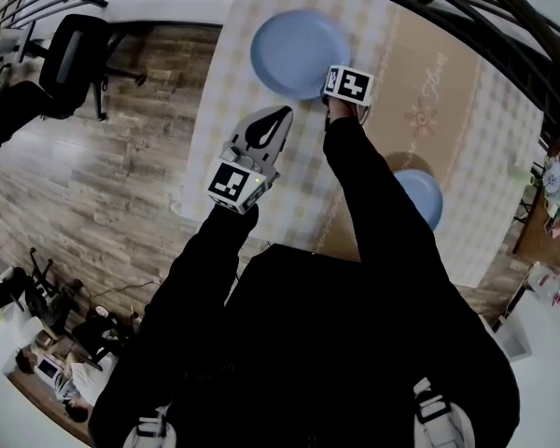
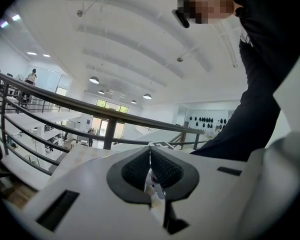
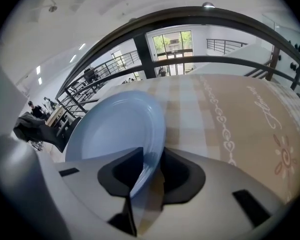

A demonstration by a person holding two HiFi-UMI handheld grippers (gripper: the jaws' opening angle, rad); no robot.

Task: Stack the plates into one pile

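Tablecloth (image 1: 448, 110) | right gripper (image 3: 152, 158) — jaws astride blue plate (image 3: 115, 129) rim | left gripper (image 2: 150, 154) closed

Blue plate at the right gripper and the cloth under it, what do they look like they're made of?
Blue plate: likely glazed ceramic or melamine; smooth, evenly pale blue with a soft sheen and thin rim. Cloth: matte, beige checks with a printed flower motif; woven fabric or printed vinyl, can't tell which.
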